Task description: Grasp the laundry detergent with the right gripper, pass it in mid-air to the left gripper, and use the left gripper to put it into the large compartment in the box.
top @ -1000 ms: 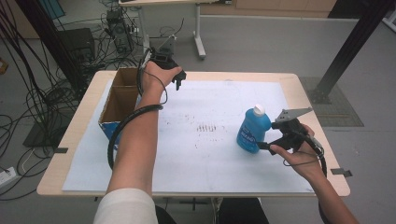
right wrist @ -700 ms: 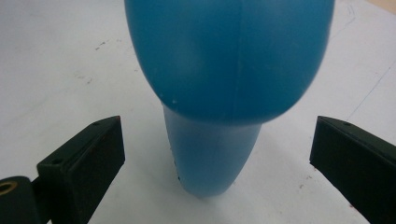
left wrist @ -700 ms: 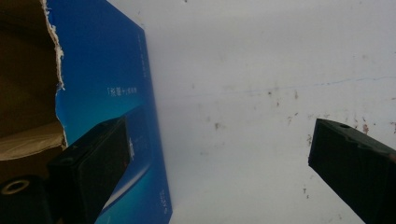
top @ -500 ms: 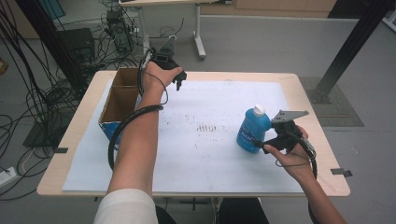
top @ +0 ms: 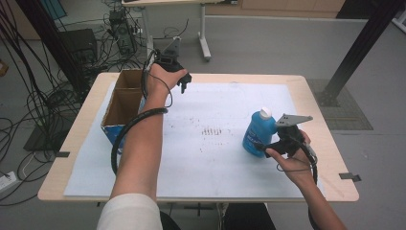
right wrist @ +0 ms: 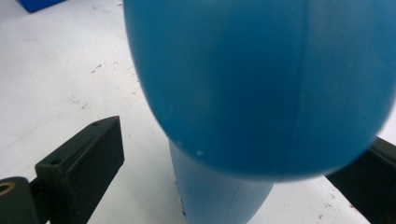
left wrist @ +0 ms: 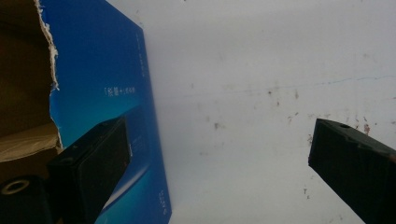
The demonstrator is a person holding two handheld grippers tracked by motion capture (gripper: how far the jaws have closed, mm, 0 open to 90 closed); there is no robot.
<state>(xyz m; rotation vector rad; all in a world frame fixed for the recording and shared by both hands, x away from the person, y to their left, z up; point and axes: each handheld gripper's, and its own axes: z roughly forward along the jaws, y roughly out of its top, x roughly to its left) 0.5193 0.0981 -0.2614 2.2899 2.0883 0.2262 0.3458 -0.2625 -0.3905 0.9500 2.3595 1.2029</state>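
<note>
Your bottle (top: 258, 133) is blue with a white cap (top: 265, 113); the box (top: 125, 104) is brown inside, blue outside; the claws are black.

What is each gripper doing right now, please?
Left gripper: open, holding nothing, beside the cardboard box.
Right gripper: open around the blue bottle, not yet clamped.

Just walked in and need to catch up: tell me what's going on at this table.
A person works at a table with a gripper in each hand. The right gripper is at a blue bottle that stands upright on the white sheet, jaws open on either side of it and not yet shut. The left gripper is held open at the far edge, beside an open cardboard box.
</note>
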